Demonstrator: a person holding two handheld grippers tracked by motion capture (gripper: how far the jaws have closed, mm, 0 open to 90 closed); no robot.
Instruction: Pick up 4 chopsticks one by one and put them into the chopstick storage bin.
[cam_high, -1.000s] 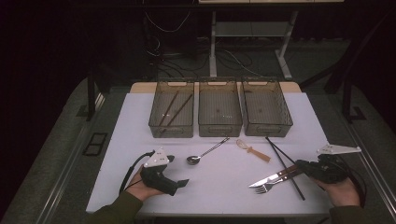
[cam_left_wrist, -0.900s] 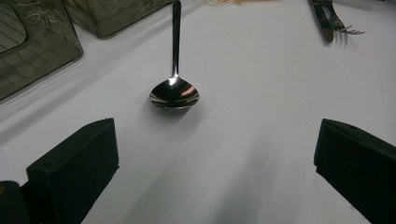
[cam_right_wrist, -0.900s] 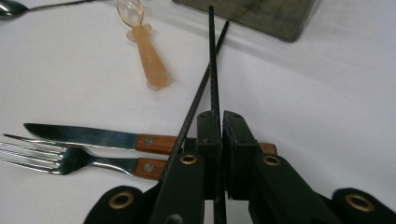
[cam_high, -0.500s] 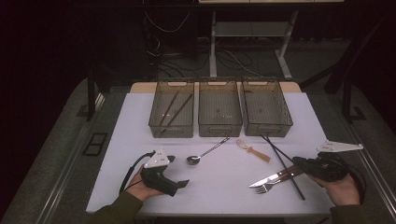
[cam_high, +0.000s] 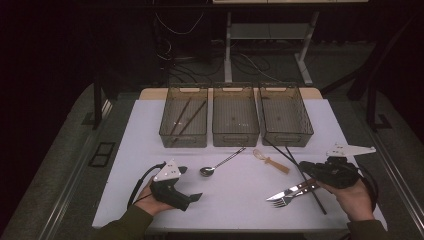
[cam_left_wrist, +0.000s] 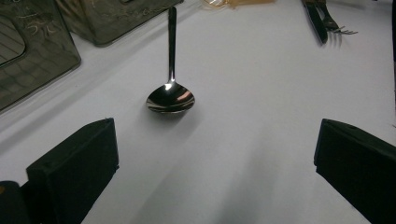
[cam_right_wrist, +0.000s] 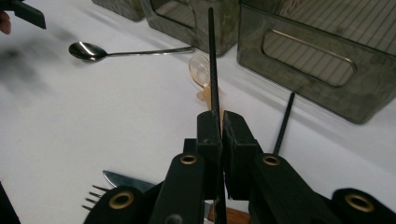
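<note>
High view: a person seated at a white table (cam_high: 150, 150) holds a gripper in each hand. The left gripper (cam_high: 192, 197) rests low near the front edge, just short of a metal spoon (cam_high: 220, 162) lying on the table. The right gripper (cam_high: 306, 170) sits at the right side, where two black chopsticks (cam_high: 295, 167) cross in front of three smoke-grey bins (cam_high: 236, 135); one of the sticks runs into its tip. A knife and fork (cam_high: 290, 194) lie side by side just left of that hand, and a small amber scoop (cam_high: 270, 161) lies between the spoon and the sticks. Two more chopsticks (cam_high: 186, 117) lie in the leftmost bin.

Left gripper view: the two black jaws stand wide apart with nothing between them, released over bare tabletop. The spoon (cam_left_wrist: 171, 95) lies just ahead, bowl nearest and handle pointing away toward the bins (cam_left_wrist: 32, 51).

Right gripper view: the jaws are clenched on one chopstick (cam_right_wrist: 212, 65), which juts straight out from between the pads, its far end reaching toward the bins (cam_right_wrist: 308, 60). The second chopstick (cam_right_wrist: 284, 122) lies on the table just beside it. The amber scoop (cam_right_wrist: 201, 74) lies behind the held stick; fork tines (cam_right_wrist: 93, 196) and the knife tip show below.
</note>
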